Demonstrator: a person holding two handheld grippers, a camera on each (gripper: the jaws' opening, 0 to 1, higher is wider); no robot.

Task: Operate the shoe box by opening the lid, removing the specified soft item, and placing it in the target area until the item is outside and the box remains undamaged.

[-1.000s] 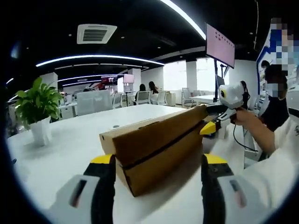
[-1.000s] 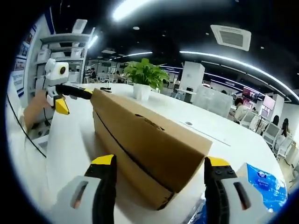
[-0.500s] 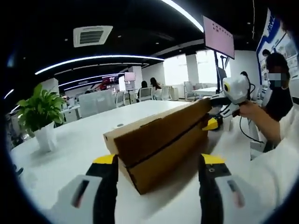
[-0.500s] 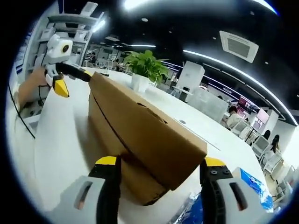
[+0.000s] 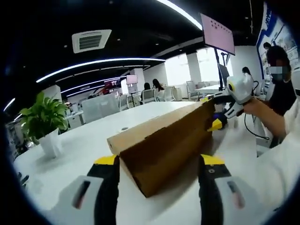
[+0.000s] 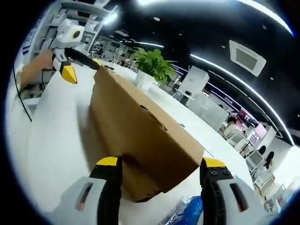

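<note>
An open-plan office had a dark ceiling crossed by curved light strips (image 5: 101, 62), with an air-conditioning vent (image 5: 91, 40) beside them. Below the vent, a potted plant (image 5: 43, 121) stood on the white table (image 5: 84, 140); beyond were chairs and bright windows (image 5: 176, 74).

shoe box (image 5: 164, 145) blocking ahead, bare table (image 5: 79, 154) beside

Shoe box (image 5: 161, 147) between spread jaws

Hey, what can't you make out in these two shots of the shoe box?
- Box contents: both views, cardboard walls hide the inside.
- Lid seam: left gripper view, blurred by motion.
- Blue packet: right gripper view, cut off by the bottom edge and the right tool.
- Left tool grip at the far corner: right gripper view, too small.
</note>
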